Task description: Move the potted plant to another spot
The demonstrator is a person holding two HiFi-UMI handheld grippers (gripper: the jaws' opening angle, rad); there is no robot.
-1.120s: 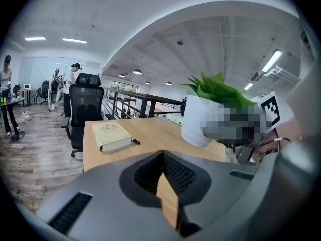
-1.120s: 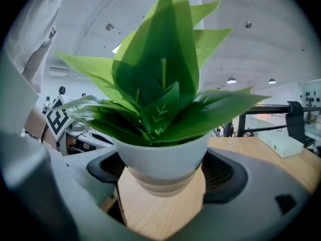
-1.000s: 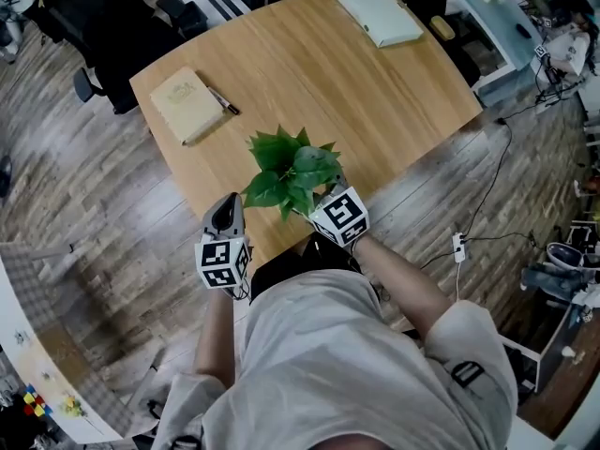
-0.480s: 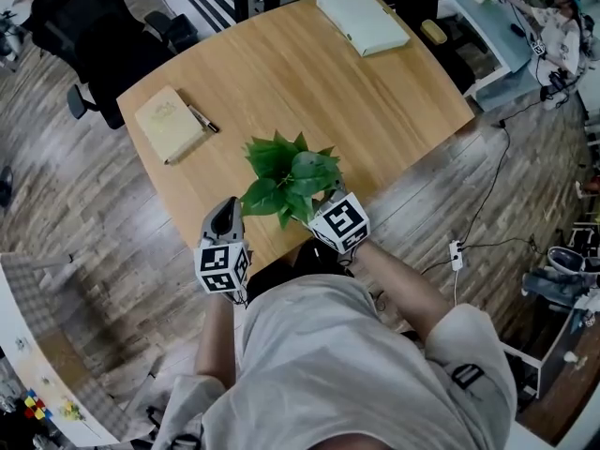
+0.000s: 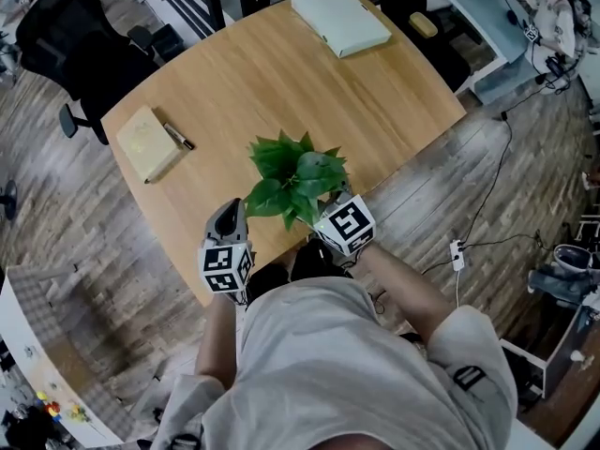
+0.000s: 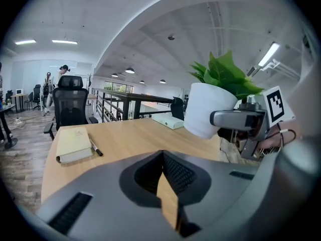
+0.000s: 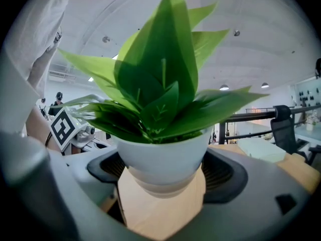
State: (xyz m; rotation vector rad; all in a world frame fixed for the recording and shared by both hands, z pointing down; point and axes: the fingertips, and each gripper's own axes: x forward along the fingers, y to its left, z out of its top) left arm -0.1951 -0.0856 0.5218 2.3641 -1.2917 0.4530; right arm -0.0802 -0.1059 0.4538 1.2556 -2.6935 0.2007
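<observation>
Wood-plank floor, with a round-cornered wooden table (image 5: 309, 92) on it and a black office chair (image 5: 61, 40) at the far left corner. A pale green book (image 5: 339, 22) lies at the far edge and a tan notebook (image 5: 143, 144) at the left side, well apart. The potted plant (image 5: 295, 178) is over the table's near edge; its white pot (image 7: 163, 159) holds broad green leaves. The right gripper (image 7: 163, 187) is clamped on the pot's base. The left gripper (image 6: 168, 205) is just beside it, jaws closed, nothing between. A pen (image 5: 178, 137) touches the notebook's right edge.
</observation>
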